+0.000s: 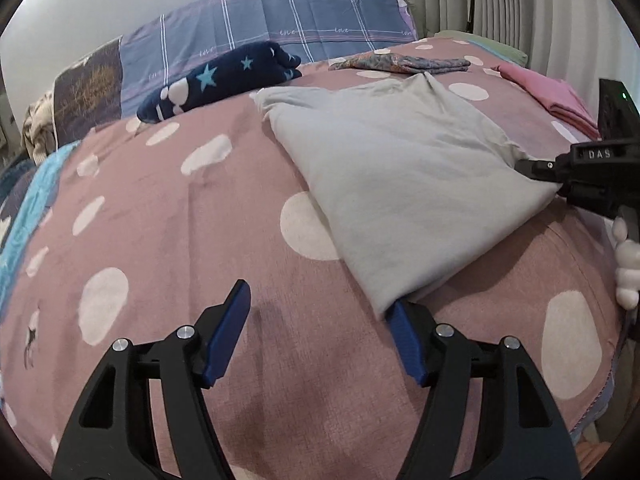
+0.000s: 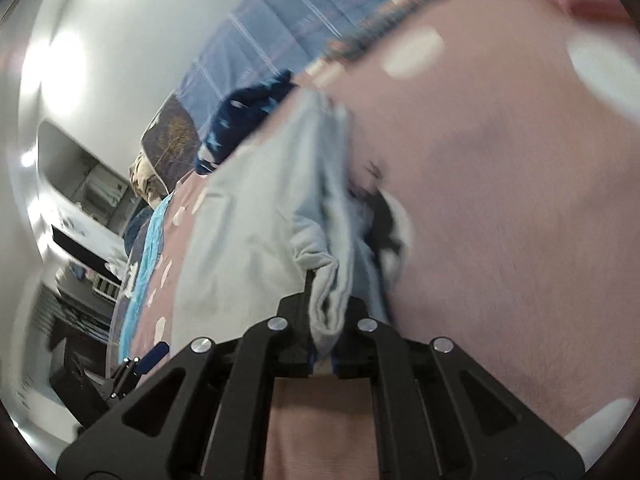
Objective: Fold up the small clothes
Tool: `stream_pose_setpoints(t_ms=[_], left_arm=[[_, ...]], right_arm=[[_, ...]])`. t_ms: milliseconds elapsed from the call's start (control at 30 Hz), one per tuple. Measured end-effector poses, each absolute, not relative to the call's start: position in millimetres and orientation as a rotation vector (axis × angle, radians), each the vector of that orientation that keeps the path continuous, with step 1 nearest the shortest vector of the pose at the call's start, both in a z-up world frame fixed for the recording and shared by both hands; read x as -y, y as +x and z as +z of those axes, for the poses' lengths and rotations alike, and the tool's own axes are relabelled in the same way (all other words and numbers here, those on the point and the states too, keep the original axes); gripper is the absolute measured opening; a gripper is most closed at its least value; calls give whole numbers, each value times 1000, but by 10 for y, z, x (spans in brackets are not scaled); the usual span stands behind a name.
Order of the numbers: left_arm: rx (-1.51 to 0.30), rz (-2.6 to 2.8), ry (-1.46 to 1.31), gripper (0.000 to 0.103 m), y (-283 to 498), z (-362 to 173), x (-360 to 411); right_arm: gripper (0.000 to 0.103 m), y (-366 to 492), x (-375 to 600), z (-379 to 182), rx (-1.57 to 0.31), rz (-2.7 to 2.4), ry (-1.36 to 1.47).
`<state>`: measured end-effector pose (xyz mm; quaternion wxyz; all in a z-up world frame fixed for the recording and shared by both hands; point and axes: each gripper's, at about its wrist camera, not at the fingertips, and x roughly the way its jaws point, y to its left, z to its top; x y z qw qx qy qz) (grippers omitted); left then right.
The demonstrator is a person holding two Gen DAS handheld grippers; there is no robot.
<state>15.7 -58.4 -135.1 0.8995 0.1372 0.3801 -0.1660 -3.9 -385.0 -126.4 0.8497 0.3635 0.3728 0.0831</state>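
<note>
Bed cover [image 1: 160,220], pink, spotted: bears all. Grey garment [image 1: 400,184]: part-folded, long axis running from near corner to far left. Right gripper [image 2: 324,344]: clamped on its right edge. Left gripper [image 1: 320,332]: spread wide, right finger under the near corner.

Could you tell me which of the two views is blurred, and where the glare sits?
Left wrist view: sharp, with fisheye bending; the grey garment casts a soft shadow on the bedspread. Right wrist view: motion-blurred throughout, with bright glare on the wall at upper left.
</note>
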Motion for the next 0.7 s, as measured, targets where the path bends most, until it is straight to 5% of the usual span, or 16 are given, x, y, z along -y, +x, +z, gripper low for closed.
stream_pose_setpoints(t_ms=[100, 233, 267, 333, 400, 600, 667, 700], left_arm=[[-779, -348, 296, 63, 139, -1334, 619], [-781, -352, 287, 63, 158, -1359, 624], [-786, -353, 280, 62, 161, -1370, 612], [-802, -361, 264, 60, 174, -1384, 579], [-810, -358, 275, 60, 165, -1393, 569], [-854, -434, 274, 50, 71, -1317, 558], [-863, -480, 229, 34, 24, -1197, 506], [-852, -486, 219, 18, 6, -1127, 492]], right_arm=[[10, -49, 3800, -1135, -764, 180, 713], [39, -27, 3791, -1043, -755, 174, 674], [37, -5, 3797, -1062, -764, 150, 653], [10, 2, 3846, -1123, -768, 115, 644], [0, -59, 3959, -1155, -747, 75, 665], [3, -266, 4031, -854, -651, -41, 477], [3, -204, 3782, -664, -624, 31, 329], [3, -165, 3686, -619, -620, 75, 298]])
